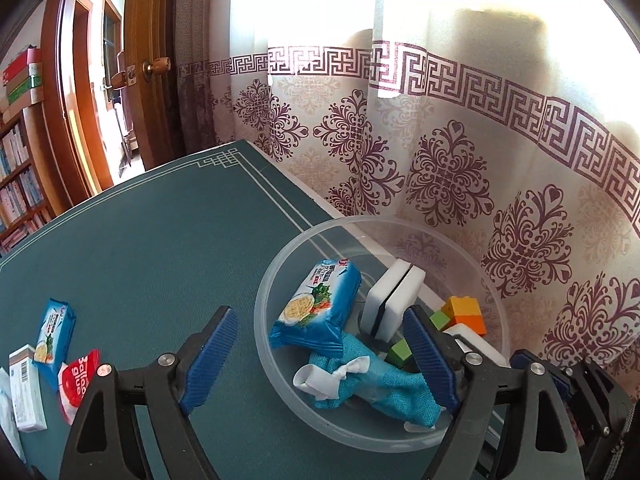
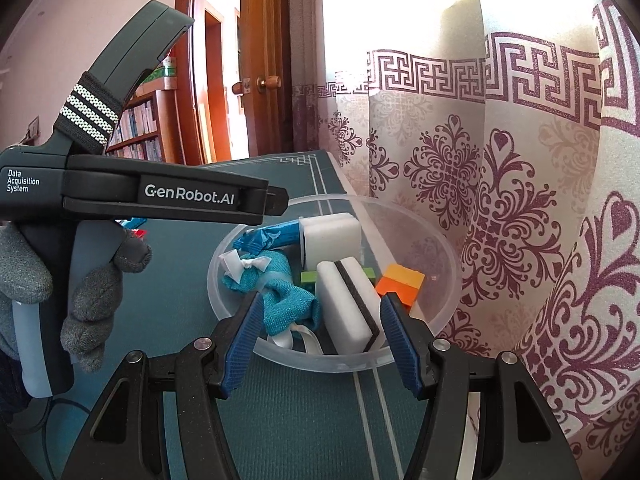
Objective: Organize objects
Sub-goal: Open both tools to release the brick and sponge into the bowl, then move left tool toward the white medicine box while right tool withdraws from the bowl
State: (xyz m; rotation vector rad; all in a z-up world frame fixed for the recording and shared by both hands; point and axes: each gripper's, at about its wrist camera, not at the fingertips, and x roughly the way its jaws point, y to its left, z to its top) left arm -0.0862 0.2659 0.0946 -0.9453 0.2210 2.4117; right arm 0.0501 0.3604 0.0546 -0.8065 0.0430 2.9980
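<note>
The clear plastic bowl (image 1: 496,312) stood on the green mat (image 1: 140,248) near the patterned curtain (image 1: 460,168), and in it I counted one blue cracker packet (image 1: 316,306) leaning on the rim, two white sponges (image 1: 394,300) with dark middle bands, one teal cloth pouch (image 1: 384,388) tied with a white ribbon, one orange block (image 1: 468,314) and at least two green blocks (image 1: 400,354). My left gripper (image 1: 320,360) hung over the bowl's near edge with its blue fingers spread wide and nothing pressed between them. My right gripper (image 2: 316,340) sat low at the bowl's near side, its fingers apart and empty, one sponge (image 2: 352,308) lying beyond them. Out on the mat to the left lay a second blue cracker packet (image 1: 54,340), one red sachet (image 1: 78,380) reading "Balloon glue", and one white box (image 1: 26,388) with a barcode. My gloved hand (image 2: 84,300) held the left tool, which bore "GenRobot.AI" and "Data Acquisition System".
</note>
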